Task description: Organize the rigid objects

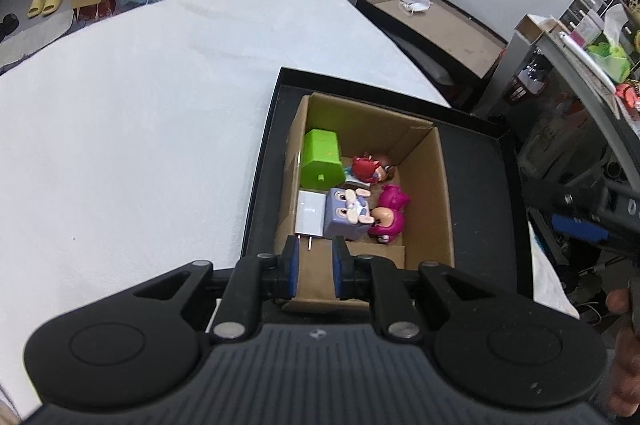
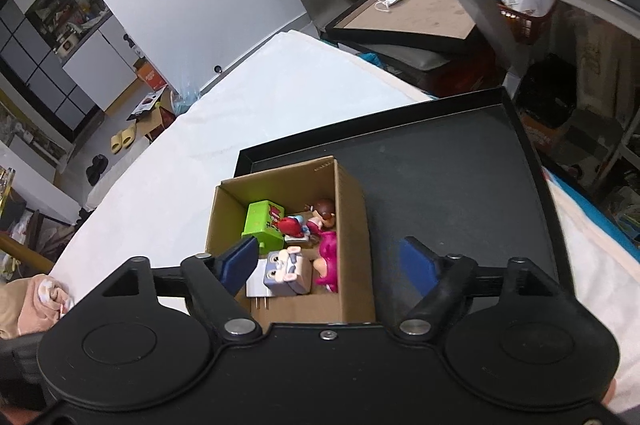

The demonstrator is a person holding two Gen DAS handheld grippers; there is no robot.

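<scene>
open room above the cardboard box [image 2: 352, 225], toys [image 1: 360, 201] crowding its floor, bare black tray [image 2: 460, 177] alongside

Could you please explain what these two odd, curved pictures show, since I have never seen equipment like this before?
A person holds a two-finger gripper in each hand, and each carries a wide-angle camera looking along its fingers. One picture is from the left gripper, nearly closed and empty; the other from the right gripper, open and empty. Both look down on a cardboard box in a black tray on a white surface. Inside lie a green block, a white charger, and small toy figures.
</scene>
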